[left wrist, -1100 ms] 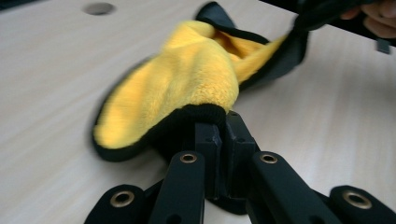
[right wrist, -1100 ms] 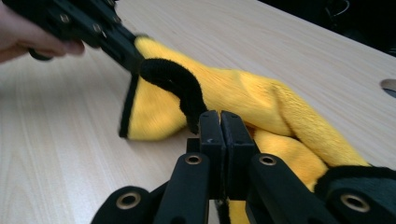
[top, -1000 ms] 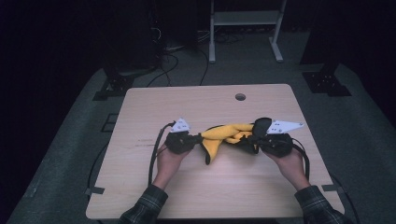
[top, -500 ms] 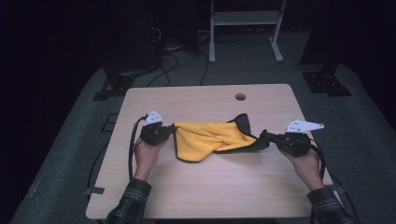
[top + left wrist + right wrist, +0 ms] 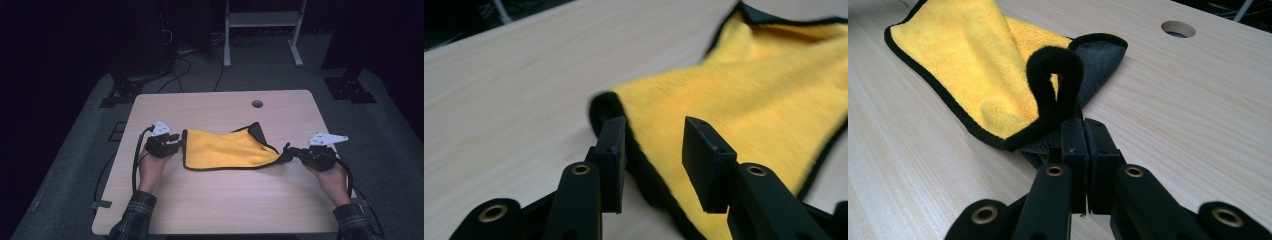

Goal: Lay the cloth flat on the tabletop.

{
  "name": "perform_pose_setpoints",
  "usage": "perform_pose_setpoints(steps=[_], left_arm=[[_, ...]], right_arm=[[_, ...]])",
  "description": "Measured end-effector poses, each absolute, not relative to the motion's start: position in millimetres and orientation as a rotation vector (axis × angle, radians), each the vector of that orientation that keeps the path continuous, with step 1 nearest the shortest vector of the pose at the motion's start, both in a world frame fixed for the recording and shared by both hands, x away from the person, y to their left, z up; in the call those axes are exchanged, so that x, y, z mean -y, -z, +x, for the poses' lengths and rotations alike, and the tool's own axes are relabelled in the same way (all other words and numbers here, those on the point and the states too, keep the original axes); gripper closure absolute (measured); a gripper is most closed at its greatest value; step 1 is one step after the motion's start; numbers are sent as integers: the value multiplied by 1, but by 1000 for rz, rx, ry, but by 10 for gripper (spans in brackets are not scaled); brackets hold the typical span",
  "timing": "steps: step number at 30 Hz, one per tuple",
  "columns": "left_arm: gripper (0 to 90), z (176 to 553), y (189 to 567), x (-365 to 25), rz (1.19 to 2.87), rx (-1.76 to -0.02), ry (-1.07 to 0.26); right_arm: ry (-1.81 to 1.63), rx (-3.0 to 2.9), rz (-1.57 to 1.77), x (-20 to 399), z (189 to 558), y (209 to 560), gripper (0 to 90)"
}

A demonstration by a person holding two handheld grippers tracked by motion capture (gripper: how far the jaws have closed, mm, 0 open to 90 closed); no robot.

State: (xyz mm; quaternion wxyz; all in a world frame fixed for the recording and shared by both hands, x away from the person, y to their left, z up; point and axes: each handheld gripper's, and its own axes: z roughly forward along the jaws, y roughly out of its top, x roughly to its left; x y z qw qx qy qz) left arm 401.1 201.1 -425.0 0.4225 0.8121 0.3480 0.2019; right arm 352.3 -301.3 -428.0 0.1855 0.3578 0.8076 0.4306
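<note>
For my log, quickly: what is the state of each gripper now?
Left gripper: jaws open, at the edge of the yellow cloth, not gripping it.
Right gripper: jaws shut on the cloth's black-edged corner.

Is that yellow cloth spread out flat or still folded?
Mostly spread: the yellow cloth lies open on the table, but its far right corner is flipped over, grey side up.

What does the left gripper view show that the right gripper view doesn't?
Left gripper view alone: the left gripper, jaws apart, astride the black-trimmed edge of the yellow cloth without pinching it.

Right gripper view alone: the right gripper shut on a black-edged corner, the cloth's grey underside, and the round hole in the table.

Both: the yellow cloth and the wooden table.
</note>
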Motion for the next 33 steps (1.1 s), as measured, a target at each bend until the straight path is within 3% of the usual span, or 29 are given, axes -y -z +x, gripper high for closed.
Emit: perform_pose_setpoints(steps=[8,17,24,25,27,28,32,33], left_arm=[[548,368,437,-196,2136,-738,-429],[438,369,463,-183,2231,-762,-382],[448,371,470,-175,2277,-787,-393],[461,371,470,-175,2277,-787,-391],[593,371,469,-176,2285,-787,-403],[593,371,468,-176,2289,-787,-405],[808,373,466,-176,2307,-786,-399],[808,373,465,-177,2304,-791,-383]], right_arm=[[-1213,-2277,1007,301,354,429,876],[-1214,-2285,1002,300,355,430,875],[-1214,-2289,1003,299,355,431,875],[-1215,-2289,1003,299,355,431,875],[-1214,-2289,1002,299,355,431,875],[-1214,-2290,1002,299,355,431,876],[-1214,-2289,997,298,354,430,876],[-1214,-2289,997,298,354,430,876]])
